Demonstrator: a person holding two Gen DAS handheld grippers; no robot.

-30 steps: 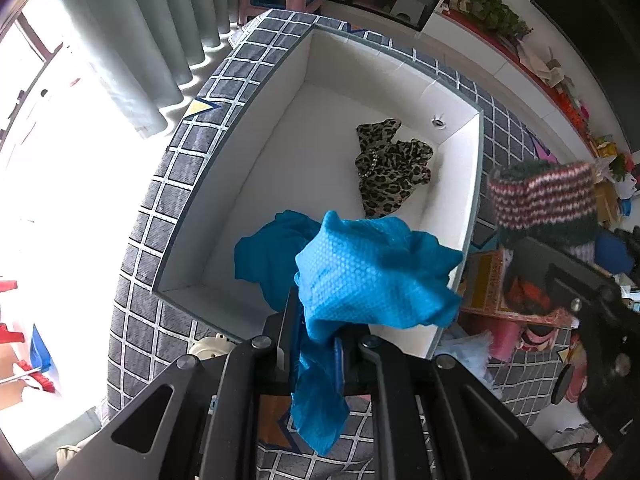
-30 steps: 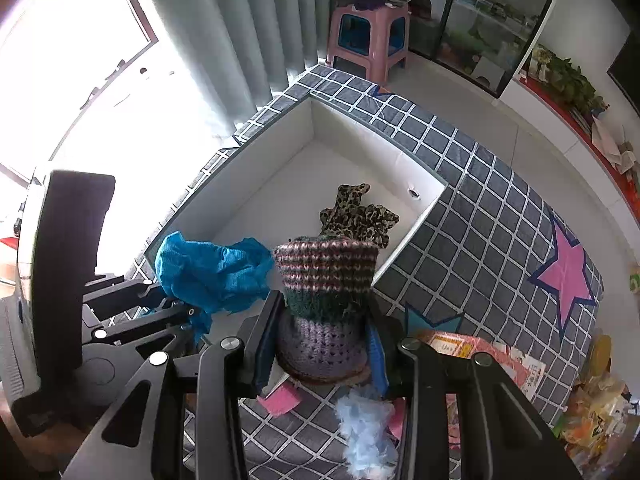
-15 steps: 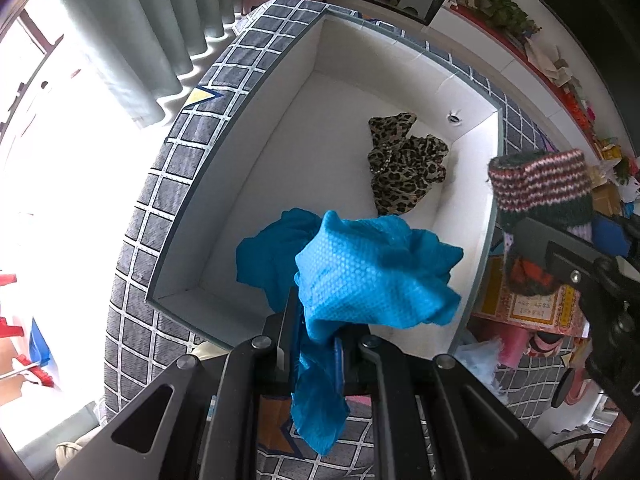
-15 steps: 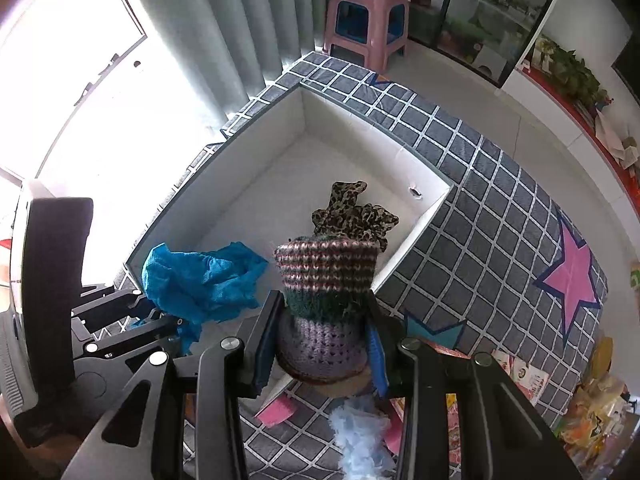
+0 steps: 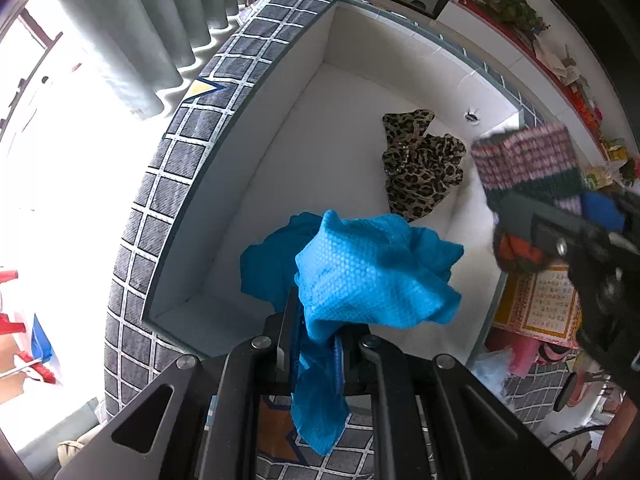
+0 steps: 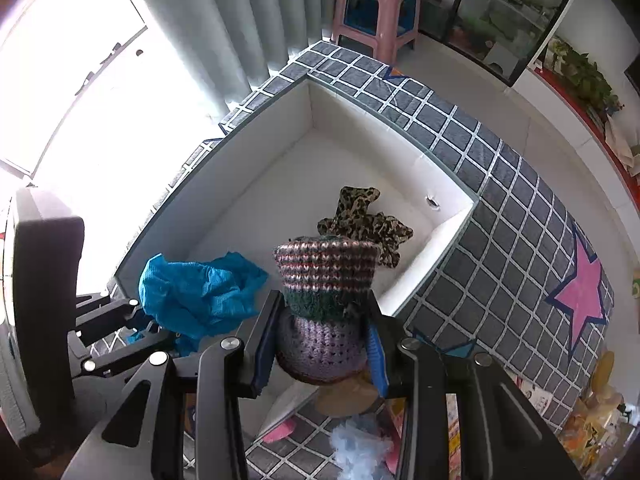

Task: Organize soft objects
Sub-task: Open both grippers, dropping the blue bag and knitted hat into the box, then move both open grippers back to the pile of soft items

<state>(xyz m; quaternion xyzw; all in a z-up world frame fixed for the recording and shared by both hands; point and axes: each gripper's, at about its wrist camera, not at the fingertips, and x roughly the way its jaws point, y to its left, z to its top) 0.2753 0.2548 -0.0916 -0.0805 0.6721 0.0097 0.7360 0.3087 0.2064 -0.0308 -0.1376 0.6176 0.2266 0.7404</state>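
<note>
Left hand-held gripper pinches blue cloth — right hand-held gripper clamps knitted hat.

The left hand-held gripper points forward and down, its two black fingers drawn close together and clamped on a bunched blue cloth that spills above and below them. The right hand-held gripper sits just beside it on the right, also angled downward, its blue-padded fingers pressed against either side of a striped knitted hat. Both grippers are raised, carrying their loads in the air. In the right wrist view the left one appears at lower left.
</note>
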